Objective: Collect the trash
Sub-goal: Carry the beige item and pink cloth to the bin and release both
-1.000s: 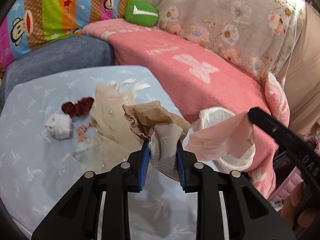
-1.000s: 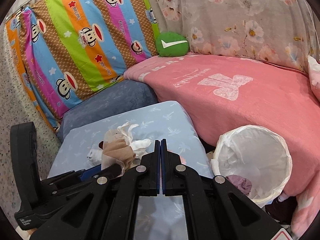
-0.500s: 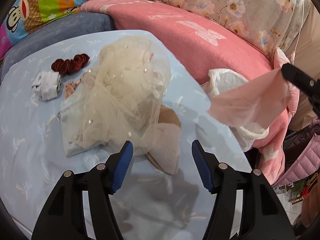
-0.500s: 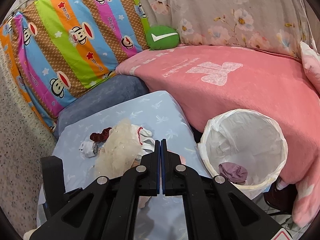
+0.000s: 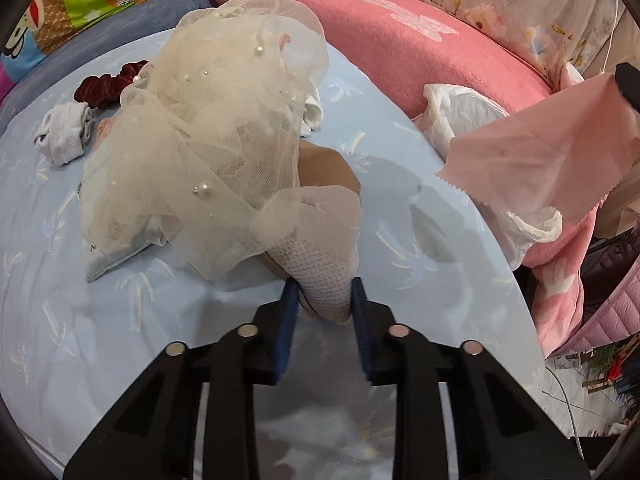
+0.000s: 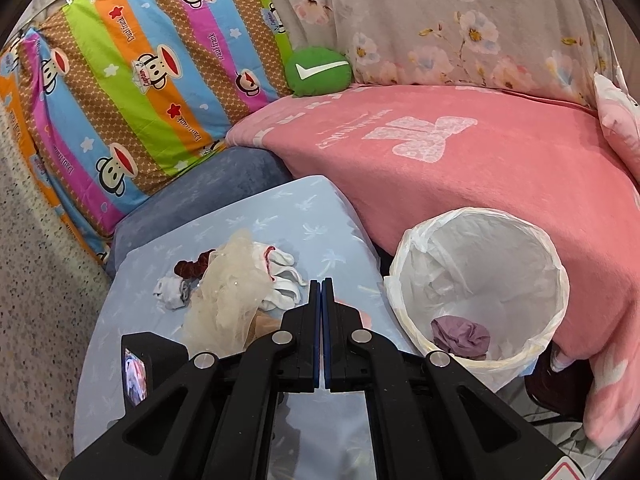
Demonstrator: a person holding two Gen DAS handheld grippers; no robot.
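Mesh stocking (image 5: 325,276) pinched between left tool (image 5: 325,300) pads.

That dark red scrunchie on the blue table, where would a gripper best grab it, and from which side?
Best guess: pinch the dark red scrunchie across its exposed ruffled end, coming straight down from above. It lies flat on the blue table, so there is no side edge to get under, and its other end runs beneath the cream tulle, with the white sock close beside it.
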